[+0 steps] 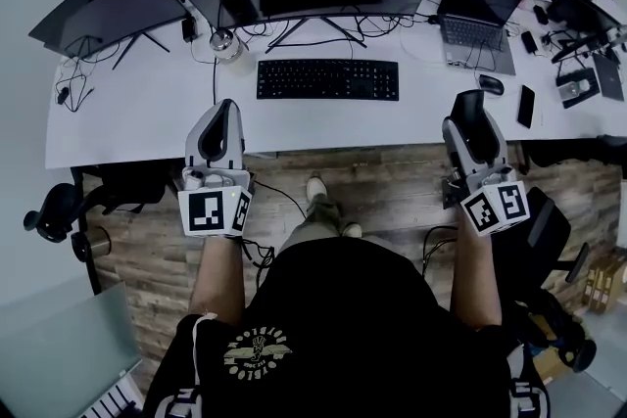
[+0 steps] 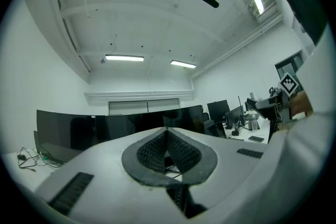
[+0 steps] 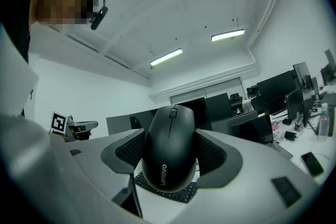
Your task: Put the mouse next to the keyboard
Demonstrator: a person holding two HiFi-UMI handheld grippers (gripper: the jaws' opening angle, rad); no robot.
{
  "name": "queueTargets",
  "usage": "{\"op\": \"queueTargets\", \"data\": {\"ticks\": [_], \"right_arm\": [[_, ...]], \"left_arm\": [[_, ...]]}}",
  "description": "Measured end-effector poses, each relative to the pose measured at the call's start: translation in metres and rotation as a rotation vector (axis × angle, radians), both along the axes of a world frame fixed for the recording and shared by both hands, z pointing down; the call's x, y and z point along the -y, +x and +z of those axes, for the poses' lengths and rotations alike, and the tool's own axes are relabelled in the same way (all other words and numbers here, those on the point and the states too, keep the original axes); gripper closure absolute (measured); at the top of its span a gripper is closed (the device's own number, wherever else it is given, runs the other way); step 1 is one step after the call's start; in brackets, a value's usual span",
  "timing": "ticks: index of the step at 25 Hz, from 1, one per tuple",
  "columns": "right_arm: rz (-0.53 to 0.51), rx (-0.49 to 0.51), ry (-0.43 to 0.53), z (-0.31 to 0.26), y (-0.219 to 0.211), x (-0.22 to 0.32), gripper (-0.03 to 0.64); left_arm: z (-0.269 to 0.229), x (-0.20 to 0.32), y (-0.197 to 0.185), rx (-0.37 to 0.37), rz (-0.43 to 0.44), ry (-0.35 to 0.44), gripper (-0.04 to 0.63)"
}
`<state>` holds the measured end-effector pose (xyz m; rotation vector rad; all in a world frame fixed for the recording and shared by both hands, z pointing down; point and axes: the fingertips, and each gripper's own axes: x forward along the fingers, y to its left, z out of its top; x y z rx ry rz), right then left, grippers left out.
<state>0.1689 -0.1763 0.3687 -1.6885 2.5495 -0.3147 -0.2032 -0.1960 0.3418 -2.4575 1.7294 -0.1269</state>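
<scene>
Right gripper view settles the main point for me: the right tool (image 1: 472,113) is clamped on the black mouse (image 3: 169,147), its two ribbed pads (image 3: 130,150) pressing the mouse's flanks with the wheel end pointing away from the camera. I read that side grip as chosen so the flat base stays free to meet the tabletop (image 1: 127,117) squarely.

The mouse is in the air, short of the keyboard (image 1: 327,79) and off toward its right end, over the tabletop's near edge. The left tool (image 1: 221,117) has its jaws together with nothing between them, and hangs short of the keyboard's left end. I take it as simply kept out of the way.

Several things I cannot make out. In the head view the right tool's body covers nearly all of the mouse, so its height above the tabletop is unclear. Its underside shows in no view.

A small dark oval (image 1: 491,84) lies on the tabletop just beyond the keyboard's right end. Whether it is a second mouse I cannot tell. The left gripper view shows mostly ceiling and monitors, and nothing of the keyboard.
</scene>
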Motion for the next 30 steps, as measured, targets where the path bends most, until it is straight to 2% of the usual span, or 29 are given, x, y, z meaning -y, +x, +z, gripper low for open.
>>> {"op": "queueTargets", "data": {"ticks": [16, 19, 24, 30], "right_arm": [[0.137, -0.096, -0.072, 0.033, -0.02, 0.099, 0.319], [0.156, -0.115, -0.12, 0.053, -0.016, 0.113, 0.319], [0.169, -0.136, -0.218, 0.098, -0.005, 0.132, 0.319], [0.148, -0.165, -0.325, 0.158, 0.013, 0.157, 0.319]], "left_arm": [[0.025, 0.119, 0.013, -0.011, 0.139, -0.01, 0.594], [0.037, 0.134, 0.02, -0.028, 0.154, -0.025, 0.594], [0.061, 0.152, 0.04, -0.013, 0.189, -0.07, 0.594], [0.086, 0.175, 0.06, -0.012, 0.175, -0.107, 0.594]]}}
